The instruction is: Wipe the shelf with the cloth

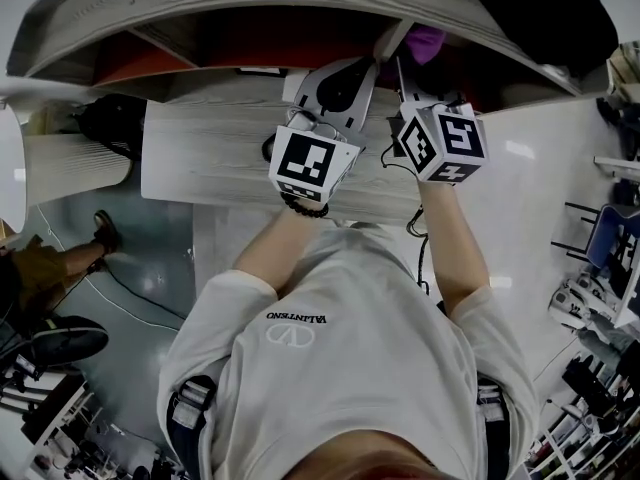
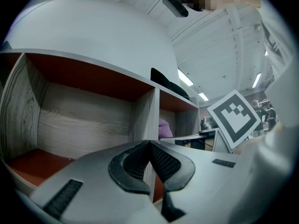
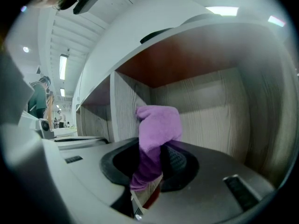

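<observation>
The purple cloth [image 3: 157, 125] is bunched upright between the jaws of my right gripper [image 3: 152, 161], which is shut on it. It is held up inside a wood-grain shelf [image 3: 212, 108] compartment with a reddish ceiling. In the head view the cloth [image 1: 426, 40] shows at the shelf opening, just beyond the right gripper [image 1: 412, 73]. My left gripper [image 2: 149, 144] is shut on nothing and points at the shelf's upright divider [image 2: 148, 118]. In its view the cloth [image 2: 164, 129] peeks out past the divider. The left gripper [image 1: 345, 86] is held close beside the right one.
The shelf unit [image 1: 230, 158] has a pale wood-grain board in front of me and several open compartments [image 2: 84, 120] with reddish floors. A seated person's leg [image 1: 60, 258] and cables lie at the left. Chairs and clutter [image 1: 600, 268] stand at the right.
</observation>
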Demonstrator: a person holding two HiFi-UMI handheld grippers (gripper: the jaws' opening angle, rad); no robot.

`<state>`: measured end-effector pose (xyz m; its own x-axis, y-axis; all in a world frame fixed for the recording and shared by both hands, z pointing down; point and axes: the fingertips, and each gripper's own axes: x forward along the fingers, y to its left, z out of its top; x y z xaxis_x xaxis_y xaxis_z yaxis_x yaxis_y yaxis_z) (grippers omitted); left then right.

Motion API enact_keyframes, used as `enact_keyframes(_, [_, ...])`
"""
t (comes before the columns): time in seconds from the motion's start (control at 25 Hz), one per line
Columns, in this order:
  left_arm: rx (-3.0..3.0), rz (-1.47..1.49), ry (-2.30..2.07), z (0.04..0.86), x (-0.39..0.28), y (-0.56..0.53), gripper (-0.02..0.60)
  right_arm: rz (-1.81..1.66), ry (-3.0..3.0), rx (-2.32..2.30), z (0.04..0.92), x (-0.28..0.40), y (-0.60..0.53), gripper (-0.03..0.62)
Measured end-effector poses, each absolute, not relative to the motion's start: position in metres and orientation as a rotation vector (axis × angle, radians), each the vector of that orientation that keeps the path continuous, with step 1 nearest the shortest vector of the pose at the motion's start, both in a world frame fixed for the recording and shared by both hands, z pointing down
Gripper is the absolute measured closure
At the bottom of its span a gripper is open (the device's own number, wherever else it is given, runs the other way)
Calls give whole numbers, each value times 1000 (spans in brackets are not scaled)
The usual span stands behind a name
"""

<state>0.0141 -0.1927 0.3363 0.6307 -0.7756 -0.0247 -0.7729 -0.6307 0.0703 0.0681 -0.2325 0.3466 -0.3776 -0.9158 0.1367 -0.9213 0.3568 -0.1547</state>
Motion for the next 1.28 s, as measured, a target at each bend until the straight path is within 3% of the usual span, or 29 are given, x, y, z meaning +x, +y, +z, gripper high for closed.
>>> enact_keyframes(1.28, [2760,-52,-1295,381,19,-195,581,396,-2415,1710,433,68,-226,494])
